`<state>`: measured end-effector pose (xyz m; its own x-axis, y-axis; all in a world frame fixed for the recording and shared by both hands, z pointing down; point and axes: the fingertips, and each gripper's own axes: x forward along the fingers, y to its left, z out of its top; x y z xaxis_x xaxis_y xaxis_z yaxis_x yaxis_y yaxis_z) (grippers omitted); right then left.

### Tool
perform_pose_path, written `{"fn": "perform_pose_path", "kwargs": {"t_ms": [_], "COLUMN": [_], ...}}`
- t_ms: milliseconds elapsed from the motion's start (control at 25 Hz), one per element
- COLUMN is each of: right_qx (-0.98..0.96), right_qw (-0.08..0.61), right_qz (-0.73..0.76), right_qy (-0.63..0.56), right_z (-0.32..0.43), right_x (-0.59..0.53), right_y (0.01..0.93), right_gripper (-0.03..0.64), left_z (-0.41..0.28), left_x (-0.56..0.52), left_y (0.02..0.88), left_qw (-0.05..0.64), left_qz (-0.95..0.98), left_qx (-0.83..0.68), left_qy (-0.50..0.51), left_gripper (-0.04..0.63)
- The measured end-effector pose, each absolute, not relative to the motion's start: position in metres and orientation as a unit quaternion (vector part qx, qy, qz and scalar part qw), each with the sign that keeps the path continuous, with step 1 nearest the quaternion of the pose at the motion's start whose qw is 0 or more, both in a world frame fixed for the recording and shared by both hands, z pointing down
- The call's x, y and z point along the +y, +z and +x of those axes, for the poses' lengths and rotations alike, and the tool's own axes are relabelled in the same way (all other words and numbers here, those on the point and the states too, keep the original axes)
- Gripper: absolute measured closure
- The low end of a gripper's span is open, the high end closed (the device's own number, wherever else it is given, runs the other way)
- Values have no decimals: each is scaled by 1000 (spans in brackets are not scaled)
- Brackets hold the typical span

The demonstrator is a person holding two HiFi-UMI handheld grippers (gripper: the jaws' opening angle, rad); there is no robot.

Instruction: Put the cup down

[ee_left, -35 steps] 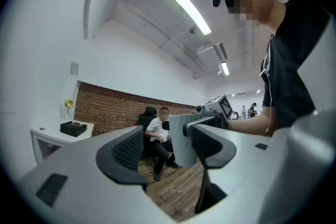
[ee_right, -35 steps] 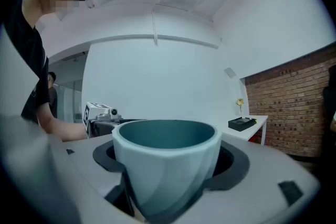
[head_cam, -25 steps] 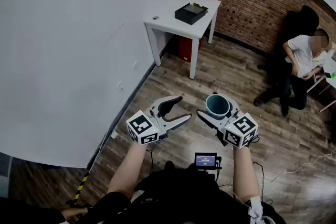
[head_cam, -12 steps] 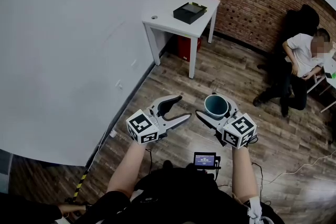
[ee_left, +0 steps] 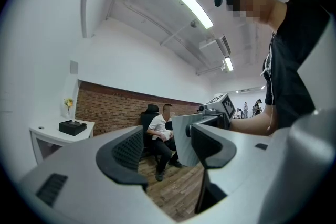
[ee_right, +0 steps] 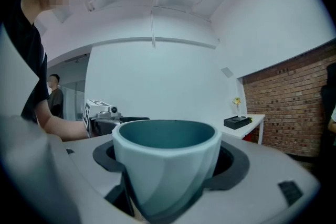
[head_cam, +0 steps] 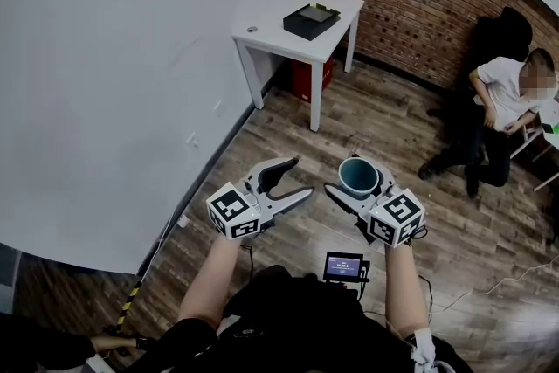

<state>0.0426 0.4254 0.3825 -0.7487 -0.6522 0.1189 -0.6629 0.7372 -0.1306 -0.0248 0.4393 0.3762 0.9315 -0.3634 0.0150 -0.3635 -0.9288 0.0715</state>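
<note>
R gripper (head_cam: 359,187): jaws set wide, clamped on cup (ee_right: 166,162), 1 pad on each side of its wall.
Cup: teal, upright, mouth up, empty; held in air over wood floor (head_cam: 349,122).
L gripper (head_cam: 295,177): jaws apart, nothing betw. them; level w/ R gripper, near it.
Table (head_cam: 271,37): white, by wall, well apart from cup; black box (head_cam: 310,16) on top.

Left gripper (ee_left: 170,162) jaws apart, nothing between. Gap centre to 6 o'clock: wood floor (ee_left: 176,194), seated person (ee_left: 160,131), black chair (ee_left: 149,113). 9 o'clock: white table (ee_left: 50,132), black box (ee_left: 72,127), brick wall (ee_left: 113,110). Pale cup (ee_left: 181,139) behind right jaw.
</note>
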Motion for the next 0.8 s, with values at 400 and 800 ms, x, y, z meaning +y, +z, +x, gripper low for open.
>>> {"fn": "perform_pose_path", "kwargs": {"t_ms": [400,800], "right_qx": [-931,-928], "right_qw": [29,37], "right_qz": [352,357], "right_qy": [96,105], "right_z": [61,65], "right_x": [410,373], "right_y": [393,410], "right_gripper": [218,218], "left_z": [-10,-11], "left_x": [425,382], "left_y": [385,402], "left_qw": [43,54], "left_qz": [980,980], "left_qx": [-193,-193], "left_qy": [4,2], "left_gripper": [305,308]}}
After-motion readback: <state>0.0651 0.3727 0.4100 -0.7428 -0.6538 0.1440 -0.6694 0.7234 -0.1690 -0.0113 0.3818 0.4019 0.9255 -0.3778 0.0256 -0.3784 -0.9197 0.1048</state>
